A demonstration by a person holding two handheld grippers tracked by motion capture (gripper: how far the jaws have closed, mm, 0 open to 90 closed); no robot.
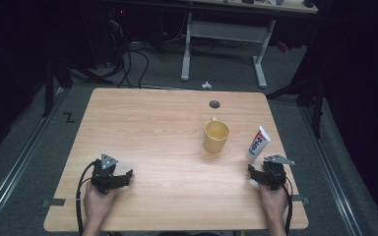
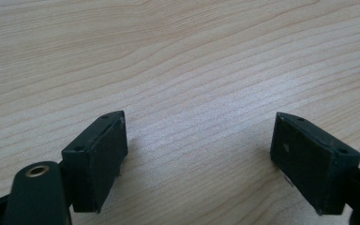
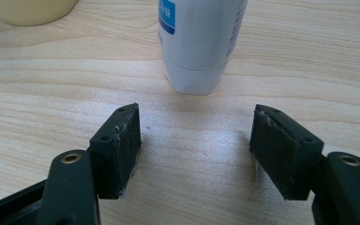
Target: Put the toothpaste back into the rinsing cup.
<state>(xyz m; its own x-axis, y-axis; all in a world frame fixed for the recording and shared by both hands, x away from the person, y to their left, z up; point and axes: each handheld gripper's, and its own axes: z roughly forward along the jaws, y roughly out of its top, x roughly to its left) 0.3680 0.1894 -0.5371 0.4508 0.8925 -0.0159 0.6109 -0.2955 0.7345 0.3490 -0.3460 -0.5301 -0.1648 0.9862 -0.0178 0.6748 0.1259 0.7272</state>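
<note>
A: Tube [image 1: 258,142]?
B: White plastic, blue/red print, smooth, flattened top. Stands upright on its cap, long axis vertical w/ slight lean, crimped end up. Just right of the mug [image 1: 216,136].

A: Mug?
B: Yellow, round, glossy; handle on its far side. Nothing seen inside.

A: Table [image 1: 152,128]?
B: Light wood grain, matte.

A: Claws?
B: Right gripper [image 3: 196,140]: jaws wide apart, nothing between, tube cap just ahead of it. Left gripper [image 2: 199,150]: jaws apart too, bare wood between, well left of the mug.
</note>
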